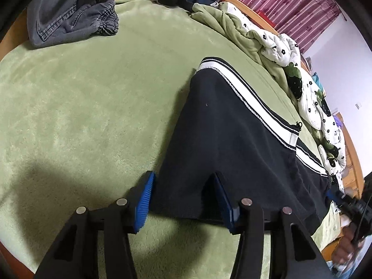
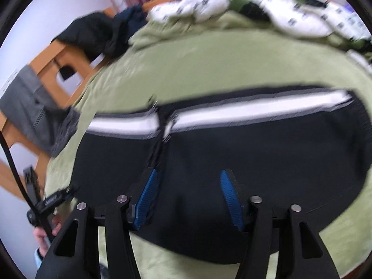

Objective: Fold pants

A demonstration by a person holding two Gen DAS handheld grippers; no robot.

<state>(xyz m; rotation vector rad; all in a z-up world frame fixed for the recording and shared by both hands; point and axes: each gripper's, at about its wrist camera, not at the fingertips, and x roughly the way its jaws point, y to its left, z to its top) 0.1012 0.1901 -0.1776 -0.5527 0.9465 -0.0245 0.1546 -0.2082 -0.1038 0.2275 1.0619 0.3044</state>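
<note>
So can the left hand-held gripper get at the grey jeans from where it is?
Probably yes: only bare green blanket lies between the open left hand-held gripper and the grey jeans, though black pants sit between its fingers.

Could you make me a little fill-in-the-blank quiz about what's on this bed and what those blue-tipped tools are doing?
1. The black pants have a side stripe coloured ____.
2. They lie on a blanket coloured ____.
3. The jaws of the left hand-held gripper stand ____, fabric between them.
4. At the blanket's far corner lies a pair of grey ____.

Missing words: white; green; open; jeans
</note>
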